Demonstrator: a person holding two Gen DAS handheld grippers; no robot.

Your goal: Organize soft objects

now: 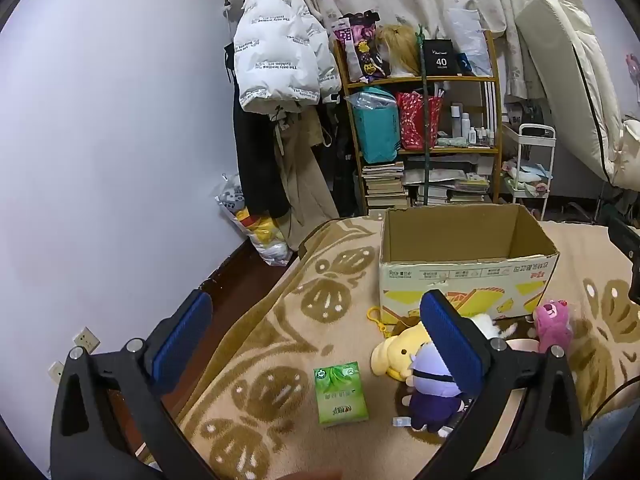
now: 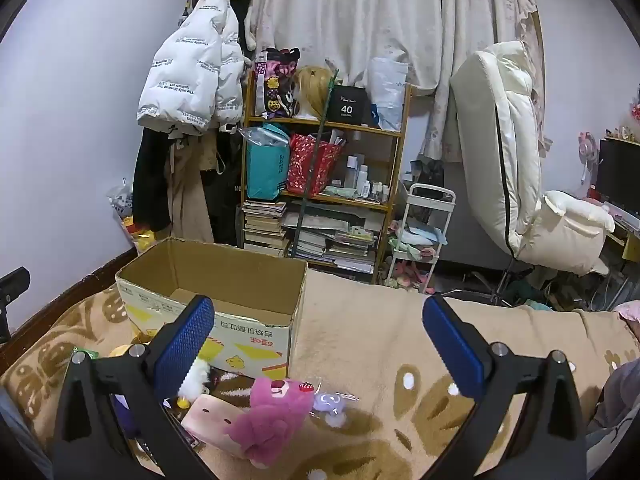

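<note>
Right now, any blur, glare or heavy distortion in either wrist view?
Left wrist: sharp, even indoor light, no glare; strong fisheye bending, dark vignette at the corners; cardboard box reads clearly. Right wrist: same barrel distortion, the curtain slightly washed out, pink plush in focus, soft shadows only.

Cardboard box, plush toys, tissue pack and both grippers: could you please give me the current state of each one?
Cardboard box: open on top, nothing visible inside.
Pink bear plush: lying on the blanket, outside the box.
Yellow plush: on the blanket, ungrasped.
Purple doll: on the blanket beside the yellow plush.
Green tissue pack: flat, sealed.
Left gripper: open, holding nothing.
Right gripper: open, holding nothing.
</note>
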